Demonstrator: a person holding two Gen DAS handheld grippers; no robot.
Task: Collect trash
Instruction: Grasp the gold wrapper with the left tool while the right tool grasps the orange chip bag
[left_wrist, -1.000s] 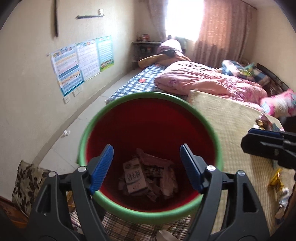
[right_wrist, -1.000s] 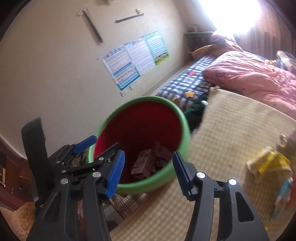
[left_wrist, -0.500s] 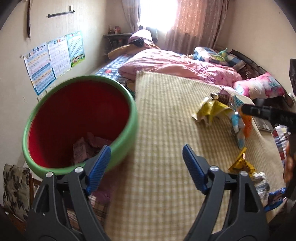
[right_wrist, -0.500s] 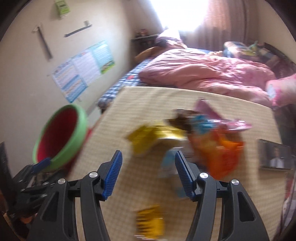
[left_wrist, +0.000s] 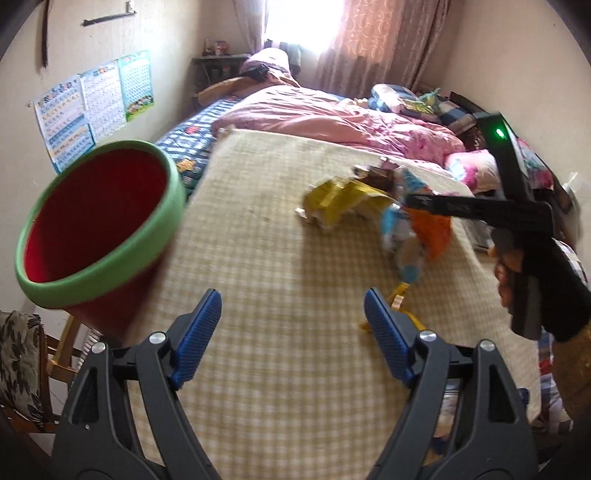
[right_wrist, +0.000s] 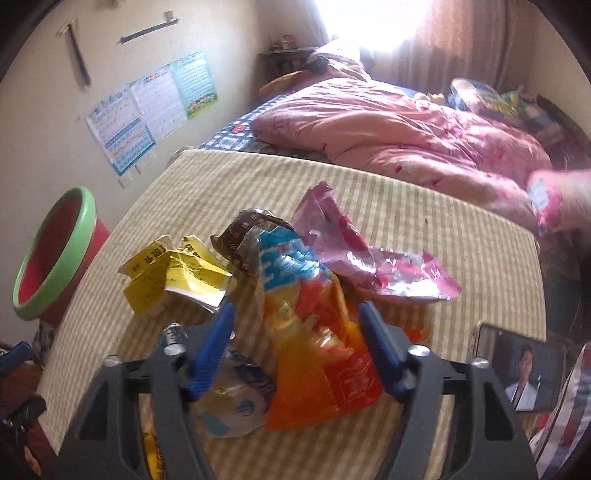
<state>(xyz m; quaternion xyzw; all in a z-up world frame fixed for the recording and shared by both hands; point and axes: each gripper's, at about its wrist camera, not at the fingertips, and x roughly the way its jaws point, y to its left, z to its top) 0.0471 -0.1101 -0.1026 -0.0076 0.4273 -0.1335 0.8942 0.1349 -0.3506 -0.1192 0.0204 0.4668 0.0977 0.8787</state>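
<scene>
Here, the right gripper (right_wrist: 295, 347) straddles an orange wrapper (right_wrist: 317, 354) in the heap on the mat (right_wrist: 424, 221), its jaws just narrowing, pads not yet clearly pressing; the left gripper (left_wrist: 291, 336) hangs wide and empty near the bin (left_wrist: 99, 229) at the mat's edge; a clean pick likely means pinching the wrapper's crumpled middle, clear of the yellow wrapper (right_wrist: 173, 273) beside it.

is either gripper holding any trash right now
Left gripper is open and empty. Right gripper straddles the orange wrapper, jaws just closing; a pinch cannot be told.
</scene>
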